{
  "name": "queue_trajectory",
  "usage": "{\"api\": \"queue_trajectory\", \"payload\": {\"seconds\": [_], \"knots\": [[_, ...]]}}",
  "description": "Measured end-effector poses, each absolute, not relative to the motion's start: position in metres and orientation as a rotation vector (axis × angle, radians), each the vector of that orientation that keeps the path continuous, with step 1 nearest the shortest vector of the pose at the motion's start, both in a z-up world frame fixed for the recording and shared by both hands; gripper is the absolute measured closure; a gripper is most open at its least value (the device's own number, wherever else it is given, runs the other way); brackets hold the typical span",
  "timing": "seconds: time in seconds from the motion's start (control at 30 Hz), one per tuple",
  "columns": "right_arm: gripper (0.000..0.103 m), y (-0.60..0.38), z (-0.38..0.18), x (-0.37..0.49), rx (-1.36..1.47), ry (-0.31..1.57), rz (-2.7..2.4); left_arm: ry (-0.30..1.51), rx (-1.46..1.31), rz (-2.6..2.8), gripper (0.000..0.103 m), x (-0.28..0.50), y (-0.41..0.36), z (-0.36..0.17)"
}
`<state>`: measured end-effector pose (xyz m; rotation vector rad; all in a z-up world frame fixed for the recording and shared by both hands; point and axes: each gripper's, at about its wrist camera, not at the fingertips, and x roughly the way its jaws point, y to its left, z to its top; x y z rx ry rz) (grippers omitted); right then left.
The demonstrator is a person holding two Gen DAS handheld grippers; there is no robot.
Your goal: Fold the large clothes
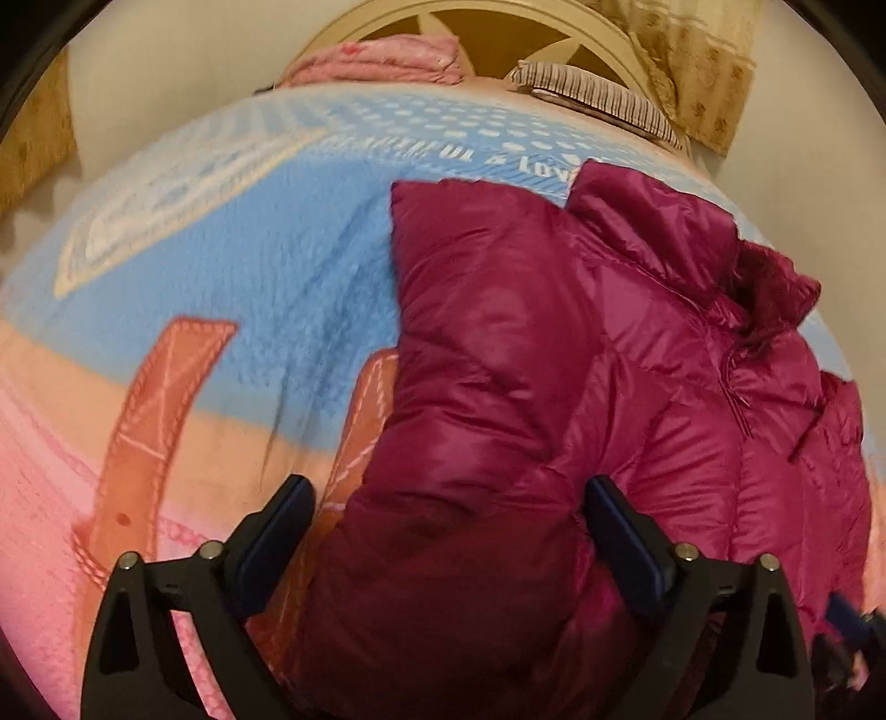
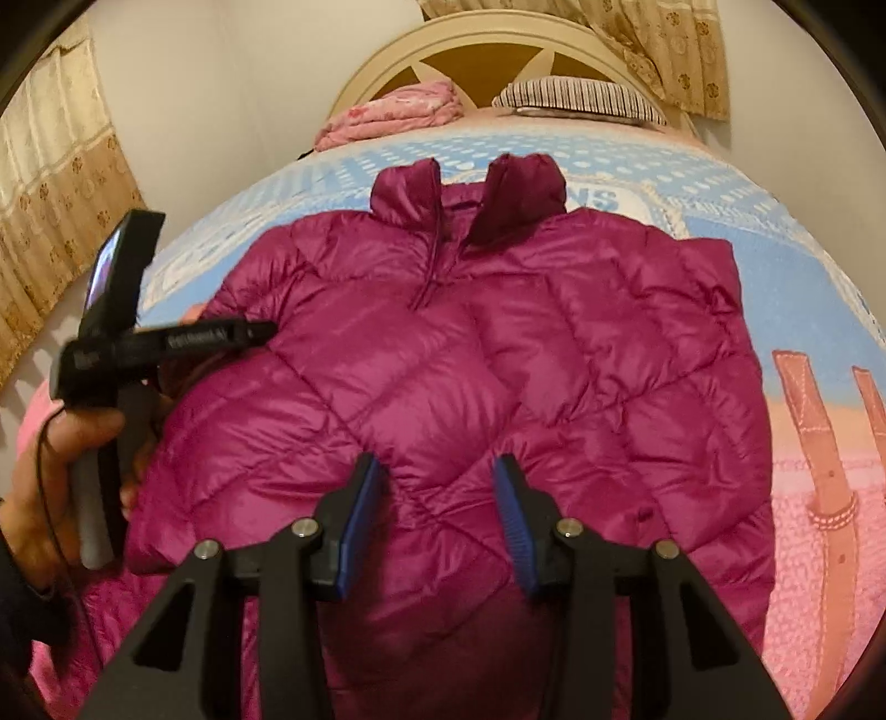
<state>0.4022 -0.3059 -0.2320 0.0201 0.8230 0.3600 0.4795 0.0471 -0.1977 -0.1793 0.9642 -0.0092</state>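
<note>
Folding starts from how the jacket [image 2: 470,360] lies, so we read that first: a magenta quilted puffer spread front-up on the blanket [image 2: 803,288] of the bed, collar [image 2: 470,194] toward the headboard [image 2: 482,50], hem toward us. In the left wrist view the sleeve [image 1: 487,343] on that side appears already laid along the body, its cuff end pointing up the bed, though blur there keeps us from being sure of the edge. Our left gripper [image 1: 448,526] hangs over the lower part of that sleeve with its jaws spread wide and nothing pinched; the fabric sits between the fingers but the pads are clear of it. Our right gripper [image 2: 437,498] hovers above the lower middle of the jacket, jaws partly apart and also holding nothing. The left hand [image 2: 72,476] and its tool show at the left edge of the right wrist view. We judge the step in hand to be taking hold for the next fold. To do it well we should bite both layers at a seam rather than on a slick, puffy panel, close firmly because the down will compress and slip, and lift both sides together so the trapped air does not roll the fold askew.
</note>
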Motion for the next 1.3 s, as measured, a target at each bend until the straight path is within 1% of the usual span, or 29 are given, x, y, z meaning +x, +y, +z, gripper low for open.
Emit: {"api": "queue_trajectory", "payload": {"seconds": [0.17, 0.5, 0.6, 0.77, 0.87, 0.93, 1.07, 1.3], "knots": [[0.057, -0.300, -0.240, 0.400, -0.018, 0.823, 0.338, 0.961, -0.138, 0.009, 0.001, 0.480, 0.040, -0.199], [0.056, -0.296, -0.247, 0.404, -0.039, 0.829, 0.310, 0.963, -0.129, 0.010, 0.001, 0.479, 0.039, -0.201], [0.056, -0.294, -0.248, 0.404, -0.046, 0.825, 0.304, 0.927, -0.099, 0.042, 0.001, 0.471, 0.039, -0.188], [0.056, -0.292, -0.249, 0.403, -0.056, 0.819, 0.297, 0.812, -0.069, 0.019, 0.001, 0.447, 0.027, -0.148], [0.056, -0.291, -0.250, 0.402, -0.059, 0.816, 0.294, 0.795, -0.044, -0.047, 0.001, 0.442, 0.007, -0.133], [0.056, -0.292, -0.249, 0.402, -0.054, 0.816, 0.297, 0.820, -0.020, -0.078, 0.001, 0.444, -0.004, -0.141], [0.056, -0.293, -0.249, 0.402, -0.050, 0.813, 0.296, 0.913, 0.034, -0.046, 0.001, 0.453, -0.011, -0.177], [0.056, -0.293, -0.248, 0.401, -0.051, 0.812, 0.296, 0.907, 0.040, -0.059, 0.001, 0.453, -0.006, -0.191]]}}
